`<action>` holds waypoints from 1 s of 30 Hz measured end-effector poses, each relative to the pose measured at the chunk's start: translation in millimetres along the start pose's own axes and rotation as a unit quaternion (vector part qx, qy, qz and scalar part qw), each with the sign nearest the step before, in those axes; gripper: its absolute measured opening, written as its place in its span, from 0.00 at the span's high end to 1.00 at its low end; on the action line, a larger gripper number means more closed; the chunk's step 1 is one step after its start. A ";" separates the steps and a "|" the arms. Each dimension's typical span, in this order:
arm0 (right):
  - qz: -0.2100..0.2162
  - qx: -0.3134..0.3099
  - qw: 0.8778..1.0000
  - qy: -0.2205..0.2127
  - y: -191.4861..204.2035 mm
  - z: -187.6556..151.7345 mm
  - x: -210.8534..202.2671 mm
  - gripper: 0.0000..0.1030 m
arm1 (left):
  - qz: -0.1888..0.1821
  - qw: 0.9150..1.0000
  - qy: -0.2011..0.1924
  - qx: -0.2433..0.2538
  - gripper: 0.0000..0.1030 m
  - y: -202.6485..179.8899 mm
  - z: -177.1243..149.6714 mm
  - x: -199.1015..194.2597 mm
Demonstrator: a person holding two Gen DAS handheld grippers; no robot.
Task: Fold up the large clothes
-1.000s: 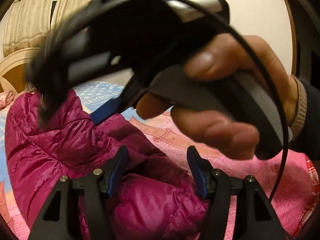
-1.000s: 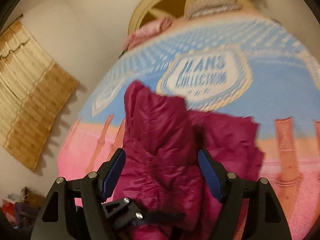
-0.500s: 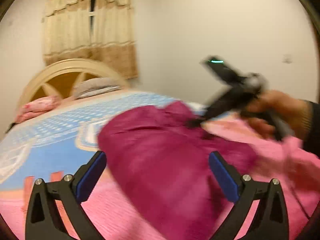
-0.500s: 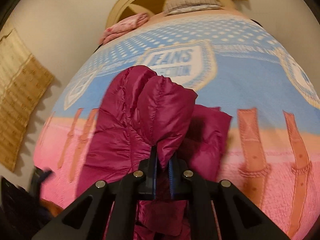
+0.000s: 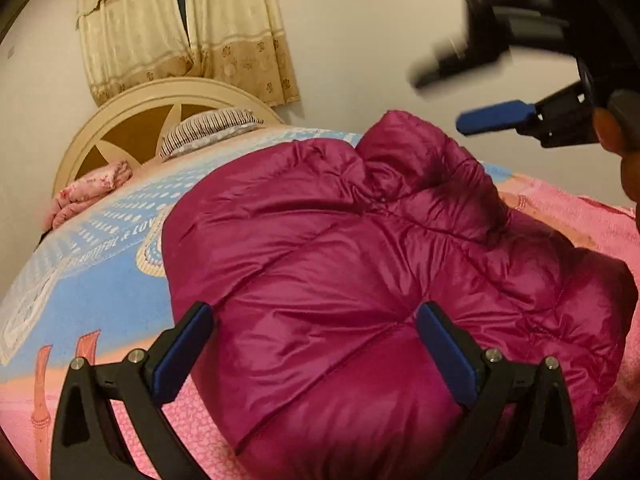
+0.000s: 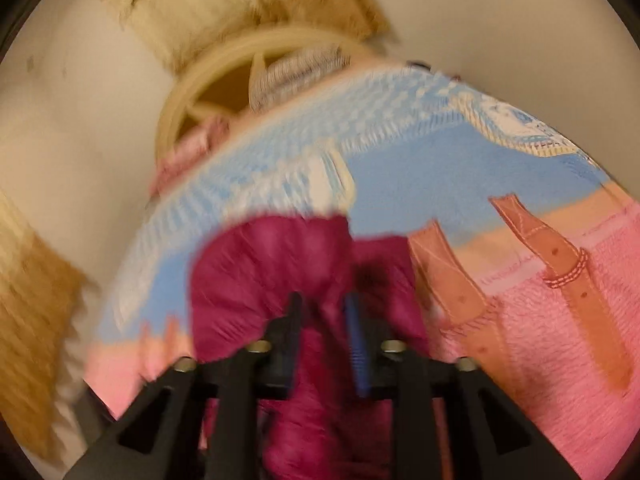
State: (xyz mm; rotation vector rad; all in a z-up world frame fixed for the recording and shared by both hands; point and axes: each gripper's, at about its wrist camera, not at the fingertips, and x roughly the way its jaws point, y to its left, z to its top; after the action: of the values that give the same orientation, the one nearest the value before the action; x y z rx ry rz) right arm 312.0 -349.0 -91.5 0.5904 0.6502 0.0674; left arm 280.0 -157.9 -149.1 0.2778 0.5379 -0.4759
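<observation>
A magenta puffer jacket (image 5: 360,280) lies bunched on the bed. My left gripper (image 5: 314,340) is open, its blue-padded jaws spread above the jacket's near edge and holding nothing. In the left wrist view my right gripper (image 5: 472,96) is up at the top right, lifted clear above the jacket, with its fingers apart. In the blurred right wrist view the right gripper (image 6: 326,336) has a gap between its jaws, and the jacket (image 6: 264,280) lies below and beyond them.
The bed has a pink and blue printed blanket (image 5: 100,264). A striped pillow (image 5: 208,130) and a pink folded cloth (image 5: 90,192) lie by the cream headboard (image 5: 132,108). A curtain (image 5: 180,28) hangs behind. The wall is close on the left.
My right gripper was shut on a jacket fold half a second ago; it has let go and lifted away. My left gripper has pulled back and stays open.
</observation>
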 end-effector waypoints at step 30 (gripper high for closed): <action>-0.005 0.009 1.000 0.029 -57.5 -44.7 97.1 0.63 | 0.137 0.978 0.123 -0.102 0.00 27.7 31.3 108.4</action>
State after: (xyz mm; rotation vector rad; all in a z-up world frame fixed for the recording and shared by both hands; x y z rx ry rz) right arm 356.5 -351.6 -204.4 0.6043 0.7101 0.0685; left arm 388.9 -184.8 -179.1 0.2113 0.7723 -0.1165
